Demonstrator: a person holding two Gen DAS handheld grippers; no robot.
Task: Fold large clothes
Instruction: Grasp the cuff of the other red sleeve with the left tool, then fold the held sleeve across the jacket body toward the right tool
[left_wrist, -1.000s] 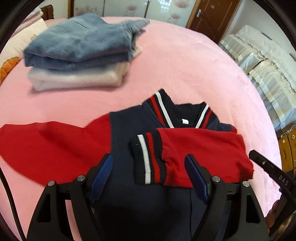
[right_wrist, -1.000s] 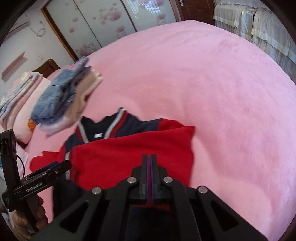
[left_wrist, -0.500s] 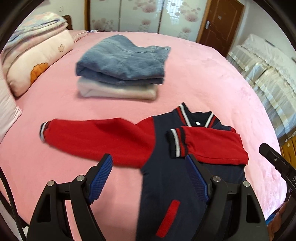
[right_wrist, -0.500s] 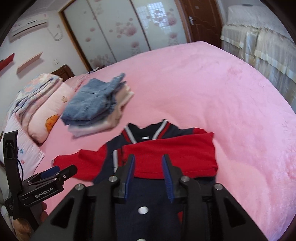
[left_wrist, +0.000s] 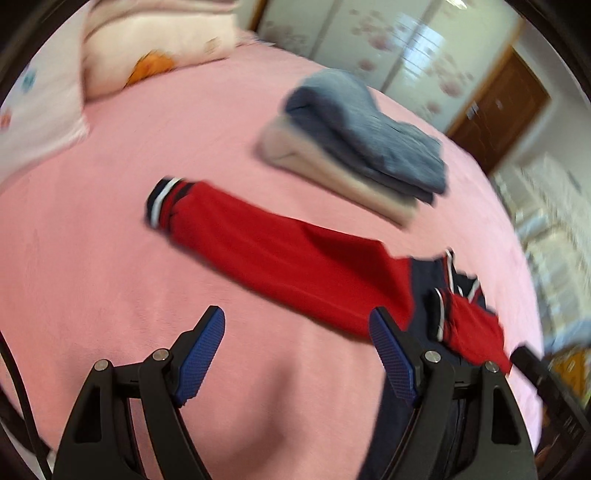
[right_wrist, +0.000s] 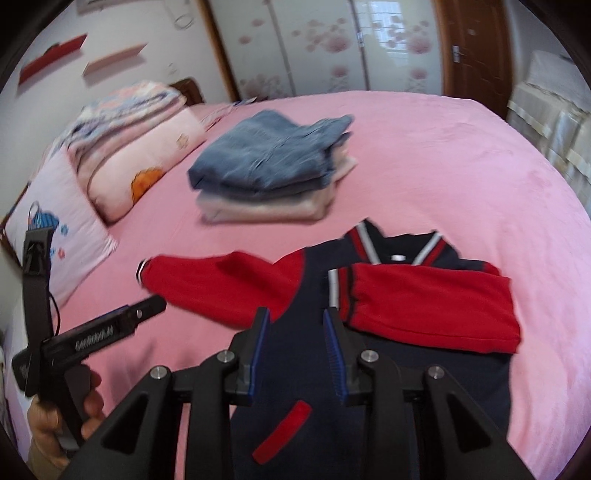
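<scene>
Left tool (left_wrist: 297, 334) wide open, empty; right tool (right_wrist: 295, 325) just opened partway, empty, above navy-and-red fleece jacket (right_wrist: 388, 295) at lower centre on pink bed (right_wrist: 480, 166)

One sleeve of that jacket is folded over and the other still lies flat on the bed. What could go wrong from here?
1. The outstretched red sleeve lies flat on the fuzzy pink blanket; the open left tongs might pinch blanket with it.
2. The folded red sleeve rests loose on the navy jacket body, with the right tongs open and holding nothing; tugging the jacket may undo the fold.
3. The folded blue jeans stack sits close and could get bumped.
</scene>
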